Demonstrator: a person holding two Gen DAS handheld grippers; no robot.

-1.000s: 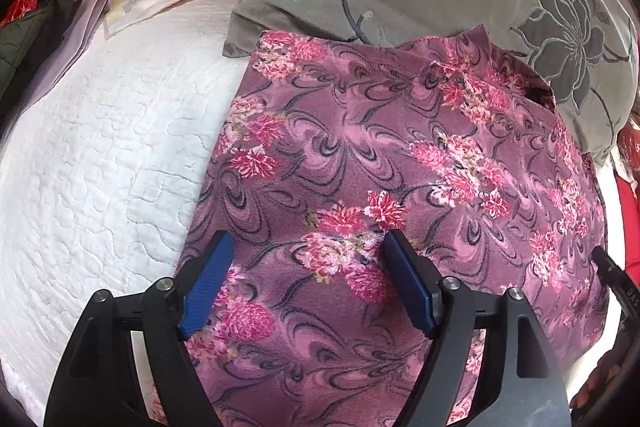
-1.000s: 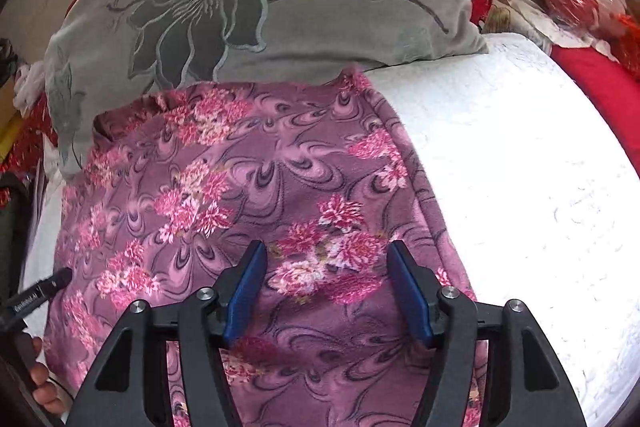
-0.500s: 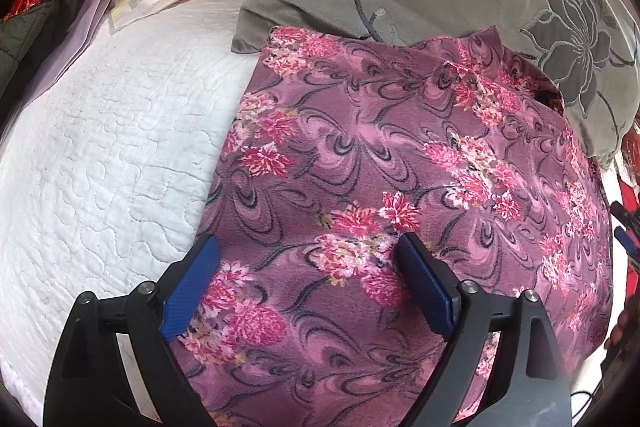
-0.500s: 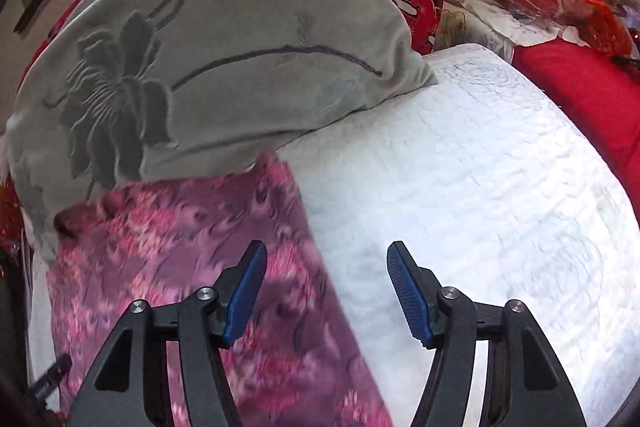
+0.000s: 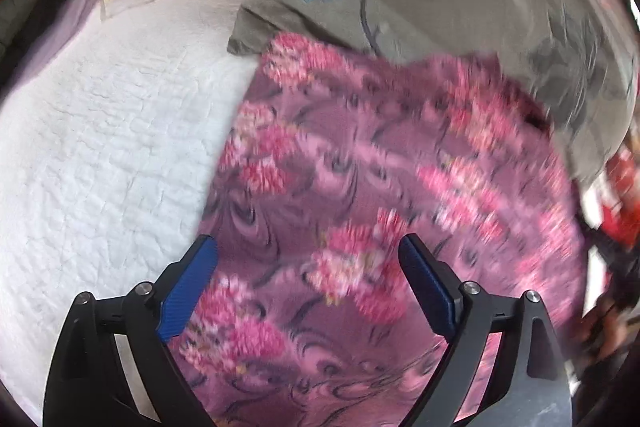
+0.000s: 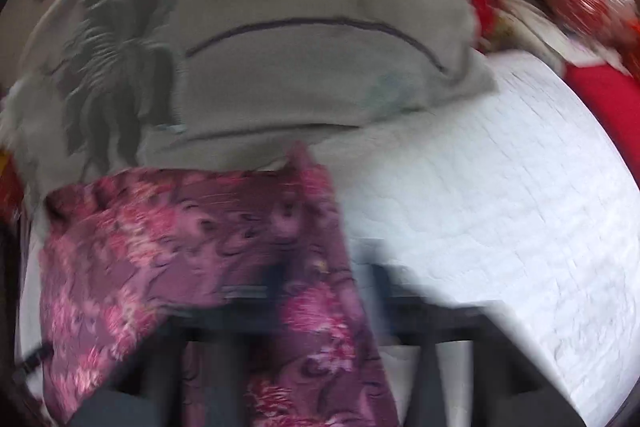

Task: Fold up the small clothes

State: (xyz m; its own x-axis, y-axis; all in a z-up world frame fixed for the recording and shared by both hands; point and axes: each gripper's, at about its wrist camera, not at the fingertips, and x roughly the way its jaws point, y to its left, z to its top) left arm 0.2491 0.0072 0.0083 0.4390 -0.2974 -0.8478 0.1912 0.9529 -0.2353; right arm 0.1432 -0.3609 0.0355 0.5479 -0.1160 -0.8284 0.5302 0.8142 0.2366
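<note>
Right tool has clamped the one floral garment's edge.

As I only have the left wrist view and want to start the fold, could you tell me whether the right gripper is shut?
Observer: Yes, the right gripper is shut, at the garment's right edge; blur hides whether it pinches the cloth.
Operator: Thank you. What lies beyond that edge?
Observer: White quilt, then a red cloth at its far side.
</note>
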